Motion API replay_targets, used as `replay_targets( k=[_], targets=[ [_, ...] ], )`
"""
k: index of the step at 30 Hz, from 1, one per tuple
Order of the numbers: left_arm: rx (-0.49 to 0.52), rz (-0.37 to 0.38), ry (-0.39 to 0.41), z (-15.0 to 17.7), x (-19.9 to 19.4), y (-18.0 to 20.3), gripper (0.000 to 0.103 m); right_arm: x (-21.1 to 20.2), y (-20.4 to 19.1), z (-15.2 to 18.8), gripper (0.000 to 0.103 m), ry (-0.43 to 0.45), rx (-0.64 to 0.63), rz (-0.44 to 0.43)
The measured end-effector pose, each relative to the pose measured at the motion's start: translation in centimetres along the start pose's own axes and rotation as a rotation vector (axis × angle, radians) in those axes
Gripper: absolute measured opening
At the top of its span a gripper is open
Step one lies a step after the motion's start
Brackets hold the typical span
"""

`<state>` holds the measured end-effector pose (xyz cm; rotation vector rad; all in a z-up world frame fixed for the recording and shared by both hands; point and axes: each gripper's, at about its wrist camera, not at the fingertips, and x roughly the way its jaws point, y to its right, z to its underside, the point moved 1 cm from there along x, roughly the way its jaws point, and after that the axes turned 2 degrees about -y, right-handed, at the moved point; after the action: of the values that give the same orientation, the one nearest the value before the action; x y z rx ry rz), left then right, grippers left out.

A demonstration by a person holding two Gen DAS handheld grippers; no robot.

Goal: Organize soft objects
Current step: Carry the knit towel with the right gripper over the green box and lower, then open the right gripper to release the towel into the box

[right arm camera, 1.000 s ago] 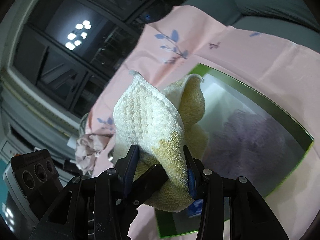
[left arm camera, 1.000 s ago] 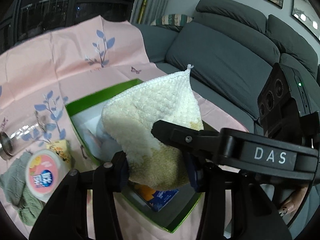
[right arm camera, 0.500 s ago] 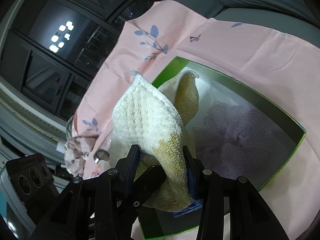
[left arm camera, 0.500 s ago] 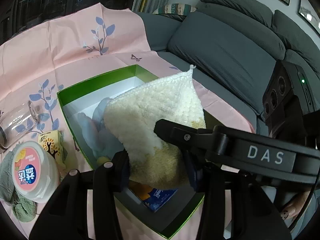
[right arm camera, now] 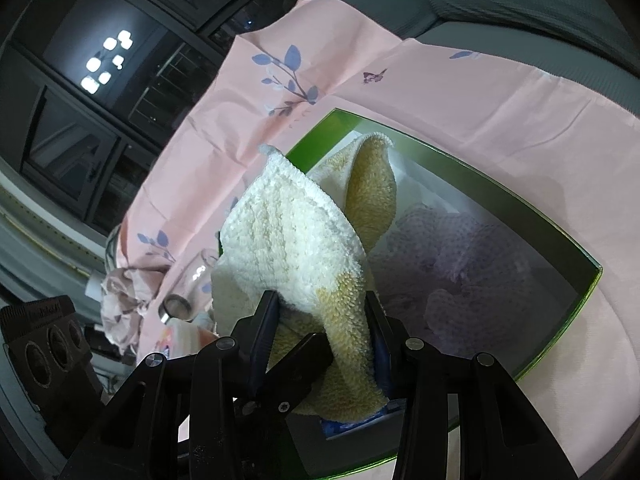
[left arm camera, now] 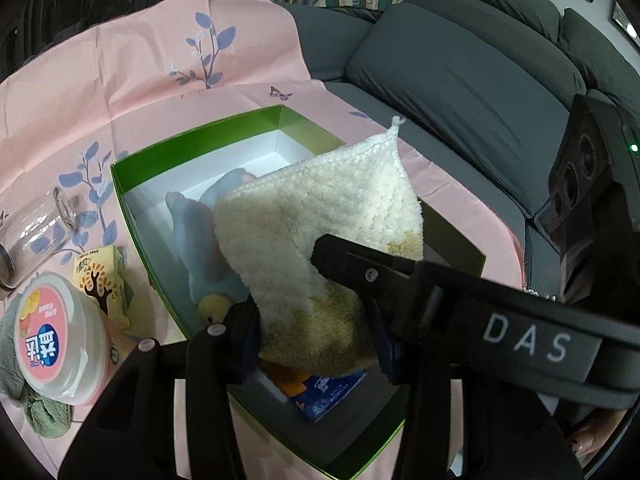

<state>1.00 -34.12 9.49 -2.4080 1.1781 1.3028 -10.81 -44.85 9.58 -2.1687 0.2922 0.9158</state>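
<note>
A cream and yellow knitted cloth (left arm camera: 320,224) is held folded over an open green box (left arm camera: 132,196). My left gripper (left arm camera: 316,332) is shut on its lower end. My right gripper (right arm camera: 324,328) is shut on the same cloth (right arm camera: 292,240) from the other side, and its black finger (left arm camera: 400,276) crosses the left wrist view. Inside the box lie a light blue soft toy (left arm camera: 200,232), a lilac knitted cloth (right arm camera: 460,268) and a blue packet (left arm camera: 332,392).
On the pink leaf-print tablecloth (left arm camera: 120,80), left of the box, stand a pink-lidded tub (left arm camera: 56,336), a small yellow carton (left arm camera: 100,280), a lying glass jar (left arm camera: 36,228) and a green cloth (left arm camera: 44,416). A grey sofa (left arm camera: 460,72) is behind. A crumpled pink cloth (right arm camera: 124,300) lies at the table's far end.
Both grippers have moved down with the cloth and closer over the box. The box interior and the blue toy show more fully.
</note>
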Motion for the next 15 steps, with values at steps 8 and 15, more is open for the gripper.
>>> replay_targets(
  k=[8,15],
  targets=[
    [-0.014,-0.004,-0.050,-0.3,0.8,-0.2,0.046,0.2,0.0,0.0,0.045,0.001,-0.003,0.032],
    [-0.034,-0.007,-0.087,-0.5,1.6,-0.4,0.046,0.4,-0.1,0.0,0.045,-0.001,-0.007,0.055]
  ],
)
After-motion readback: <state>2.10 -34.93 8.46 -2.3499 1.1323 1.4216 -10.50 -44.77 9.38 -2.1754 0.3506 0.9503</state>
